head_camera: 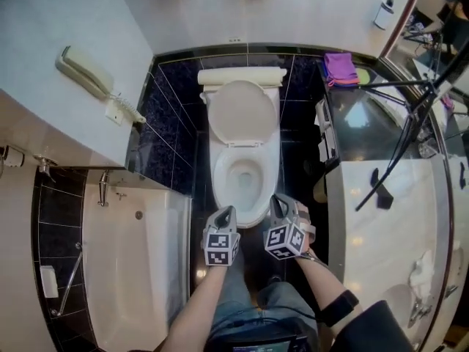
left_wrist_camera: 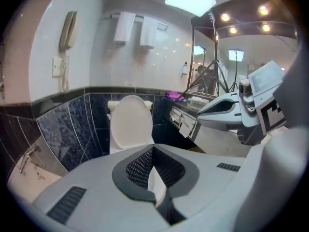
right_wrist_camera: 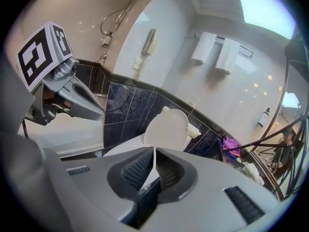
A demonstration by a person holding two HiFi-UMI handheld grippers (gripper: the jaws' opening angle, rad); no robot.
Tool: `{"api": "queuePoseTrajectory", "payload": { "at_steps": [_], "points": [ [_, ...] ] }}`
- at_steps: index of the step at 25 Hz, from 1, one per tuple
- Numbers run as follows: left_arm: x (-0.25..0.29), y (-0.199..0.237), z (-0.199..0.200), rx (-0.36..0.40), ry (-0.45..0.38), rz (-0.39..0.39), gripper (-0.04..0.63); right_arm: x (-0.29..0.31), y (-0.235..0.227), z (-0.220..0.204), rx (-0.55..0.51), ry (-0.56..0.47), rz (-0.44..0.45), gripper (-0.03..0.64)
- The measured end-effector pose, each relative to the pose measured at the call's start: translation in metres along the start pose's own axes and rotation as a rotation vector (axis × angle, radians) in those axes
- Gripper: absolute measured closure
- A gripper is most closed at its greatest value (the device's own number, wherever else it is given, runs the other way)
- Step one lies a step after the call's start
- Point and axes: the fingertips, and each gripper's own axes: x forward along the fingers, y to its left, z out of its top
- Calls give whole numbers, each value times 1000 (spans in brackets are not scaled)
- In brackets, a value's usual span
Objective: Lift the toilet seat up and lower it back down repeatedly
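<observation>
The toilet (head_camera: pixel 245 174) stood on the dark floor (head_camera: pixel 293 174), with its back to the dark tiled wall (head_camera: pixel 176 86). Its lid (head_camera: pixel 242 112) stood up and leaned on the tank (head_camera: pixel 242 75). The toilet seat (head_camera: pixel 224 174) looked to lie flat on the bowl, a white ring round the hole. Both grippers hung in the air in front of the bowl's near edge and touched none of it. The left gripper (head_camera: pixel 229 211) was by the near left part of the bowl, and the right gripper (head_camera: pixel 278 199) was by the near right part. They were side by side and a little apart. In the left gripper view the two jaws of the left gripper (left_wrist_camera: pixel 153 149) were pressed together, with nothing between them. In the right gripper view the jaws of the right gripper (right_wrist_camera: pixel 154 151) were together too, and they held nothing. Each one pointed down at a slant toward the toilet. A phone (head_camera: pixel 84 72) hung on the pale wall to the left. A bathtub (head_camera: pixel 132 270) sat below it, beside the toilet. A purple cloth (head_camera: pixel 338 68) lay at the far corner of the counter (head_camera: pixel 381 189) on the right. Two white towels (left_wrist_camera: pixel 136 29) hung high on the back wall.
</observation>
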Motion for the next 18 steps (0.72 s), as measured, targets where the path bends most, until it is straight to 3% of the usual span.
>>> {"api": "queuePoseTrajectory", "payload": {
  "at_steps": [5, 9, 12, 18],
  "points": [
    [-49, 6, 68, 34, -76, 27, 604, -47, -26, 41, 98, -64, -8, 586],
    [-81, 7, 105, 44, -128, 37, 604, -73, -39, 57, 239, -120, 13, 586],
    [-99, 4, 121, 53, -158, 33, 604, -97, -55, 64, 319, -141, -2, 586],
    [-126, -2, 129, 23, -185, 19, 604, -129, -60, 64, 371, -141, -30, 586]
  ]
}}
